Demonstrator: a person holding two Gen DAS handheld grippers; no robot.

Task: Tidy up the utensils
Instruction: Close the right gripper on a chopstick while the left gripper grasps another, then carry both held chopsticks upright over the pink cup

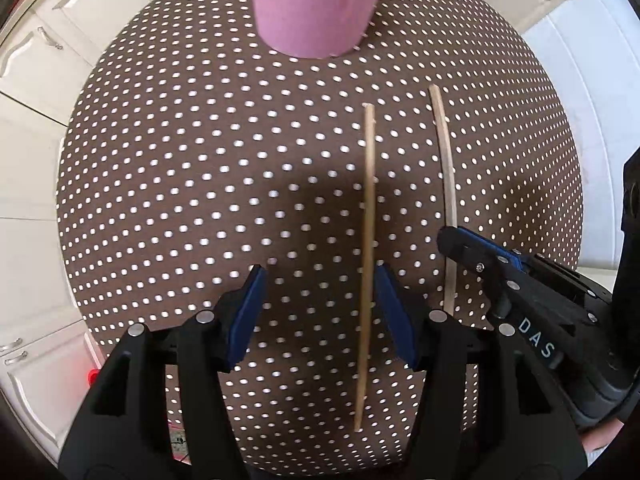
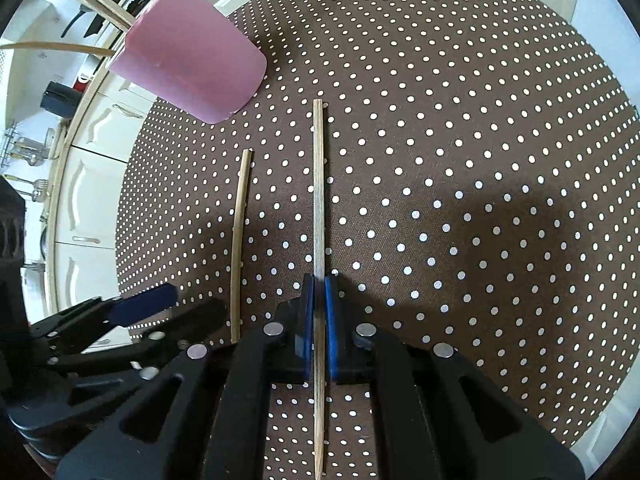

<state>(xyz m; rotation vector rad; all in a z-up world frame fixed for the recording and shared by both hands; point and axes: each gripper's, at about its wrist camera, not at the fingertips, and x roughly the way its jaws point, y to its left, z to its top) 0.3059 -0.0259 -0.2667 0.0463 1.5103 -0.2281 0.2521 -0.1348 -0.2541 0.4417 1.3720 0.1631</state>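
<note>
the left gripper [image 1: 320,312] points straight down over the desk [image 1: 200,184], a round top under a brown dotted cloth. its blue pads stand apart, and one chopstick [image 1: 367,264] lies flat on the cloth between them, close against the right-hand pad [image 1: 394,316]; whether that pad touches it cannot be told from this view.

the right gripper [image 2: 319,312] tilts steeply downward and is clamped on the second chopstick [image 2: 319,240], its two blue pads pressed against the stick partway along its length. in the left wrist view this gripper comes in from the right, its tip over the second chopstick, which lies beside the first one, roughly parallel and a little apart.

a pink cup [image 2: 188,68] stands on the cloth beyond the far ends of both sticks, near the desk's edge, with several more chopsticks [image 2: 100,0] poking out of its mouth. white cabinets [image 1: 36,60] ring the desk.
</note>
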